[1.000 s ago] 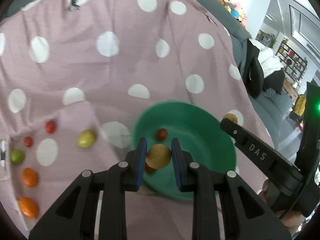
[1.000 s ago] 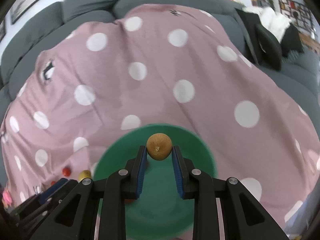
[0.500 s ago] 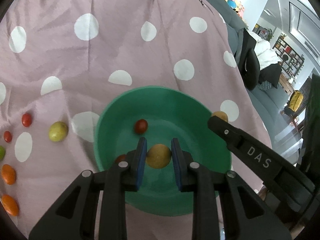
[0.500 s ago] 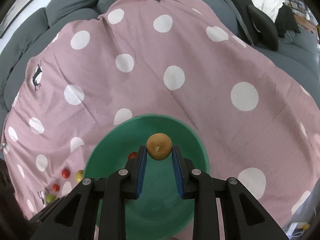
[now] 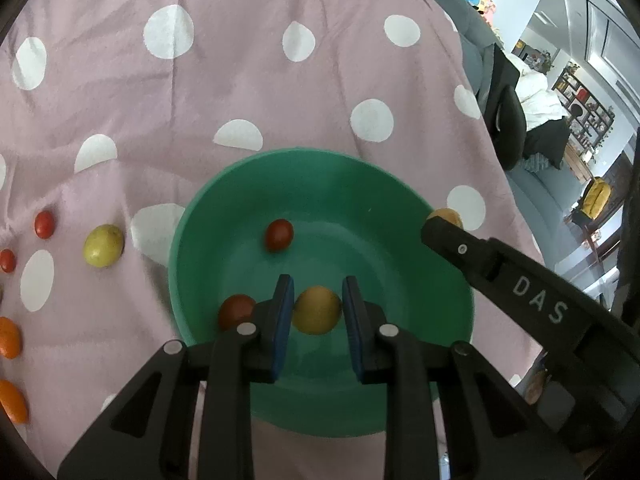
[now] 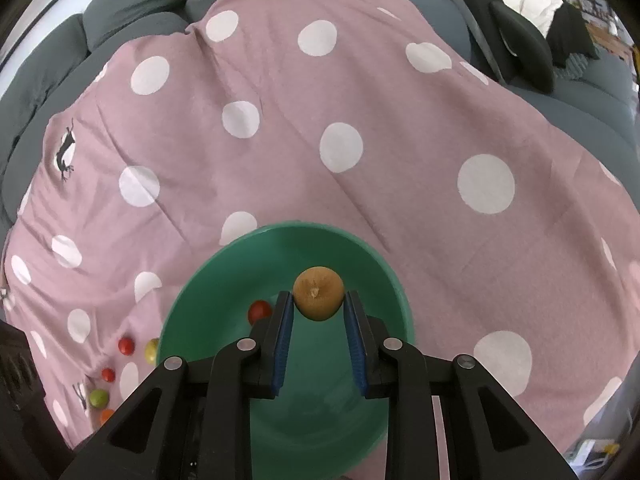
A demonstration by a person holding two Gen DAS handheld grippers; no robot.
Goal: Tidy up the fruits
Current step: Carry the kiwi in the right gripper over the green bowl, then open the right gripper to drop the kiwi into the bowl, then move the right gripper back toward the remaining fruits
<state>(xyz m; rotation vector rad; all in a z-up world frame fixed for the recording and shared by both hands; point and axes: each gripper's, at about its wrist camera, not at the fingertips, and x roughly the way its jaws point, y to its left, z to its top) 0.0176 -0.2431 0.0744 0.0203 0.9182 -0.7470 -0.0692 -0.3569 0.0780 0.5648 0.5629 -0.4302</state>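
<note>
A green bowl (image 5: 384, 208) sits on the pink polka-dot cloth. My left gripper (image 5: 316, 308) hangs over the bowl's near side, shut on a yellow-brown round fruit (image 5: 316, 310). Two small red fruits (image 5: 279, 234) (image 5: 235, 310) lie inside the bowl. In the right wrist view, my right gripper (image 6: 318, 304) is over the same bowl (image 6: 192, 304), shut on a brown round fruit (image 6: 319, 292). That brown fruit (image 5: 445, 215) shows past the bowl's right rim in the left wrist view.
Left of the bowl on the cloth lie a yellow-green fruit (image 5: 103, 245), small red fruits (image 5: 44, 224) and orange fruits (image 5: 8, 338). A green fruit (image 6: 98, 398) shows at lower left in the right wrist view. Grey sofa cushions (image 6: 132, 4) edge the cloth behind.
My left gripper came forward and down over the bowl with its fruit, so the bowl looks larger and more central. The right gripper's view tilted slightly; its fruit stays gripped.
</note>
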